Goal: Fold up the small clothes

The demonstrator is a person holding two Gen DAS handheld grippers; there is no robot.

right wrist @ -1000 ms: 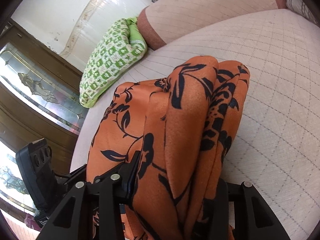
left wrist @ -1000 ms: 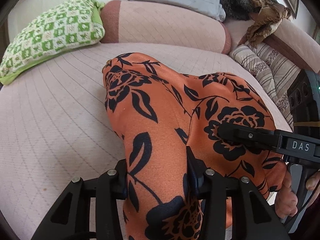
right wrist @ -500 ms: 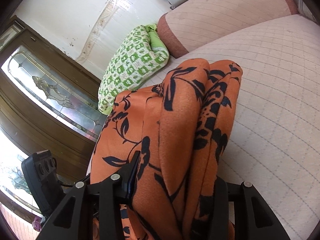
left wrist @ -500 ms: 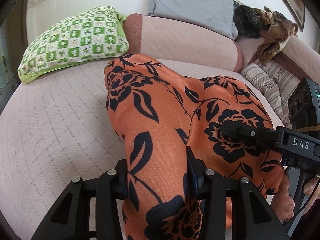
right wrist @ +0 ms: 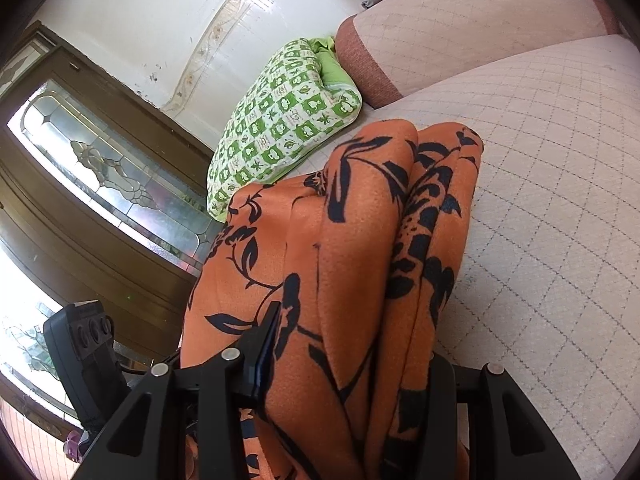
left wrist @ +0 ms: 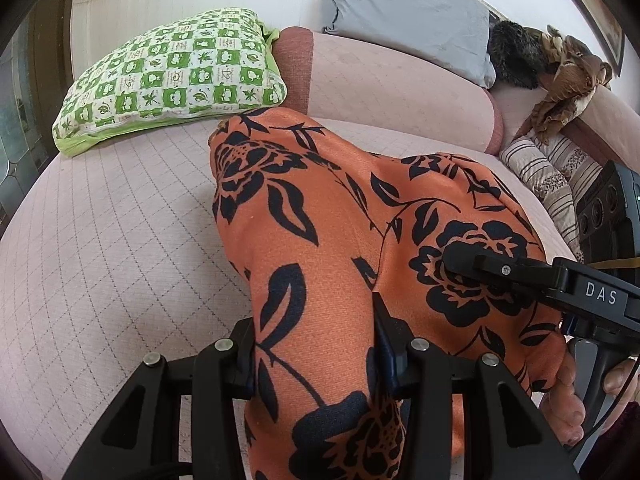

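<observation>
Orange garment (left wrist: 320, 248) with a black floral print is hanging bunched above the quilted pink seat (left wrist: 100, 248), its far end drooping toward the seat surface at 12 o'clock in the left wrist view.

Left gripper (left wrist: 314, 344) is clamping a thick gathered fold of the fabric; both pads are pressing into the cloth at 6 o'clock, and the fold is filling the whole gap between them.

Right gripper (right wrist: 352, 356) is gripping a second bunch of the same garment, with several layers stacked between its jaws. In the left wrist view, one of its fingers (left wrist: 492, 268) is lying across the fabric at 3 o'clock, and a hand (left wrist: 576, 412) is holding its handle at 4 o'clock.

Surroundings, left wrist view:
- A green-and-white checked pillow (left wrist: 172, 76) is resting on the seat at 10 o'clock, leaning against the backrest cushion (left wrist: 396, 84).
- A grey pillow (left wrist: 408, 12) is sitting on top of the backrest at 12 o'clock.
- A striped cushion (left wrist: 560, 176) is lying at 2 o'clock, with a brown cloth (left wrist: 564, 80) draped above it.

Surroundings, right wrist view:
- A wooden door with a leaded glass panel (right wrist: 100, 168) is standing at 9 o'clock, beyond the seat edge.
</observation>
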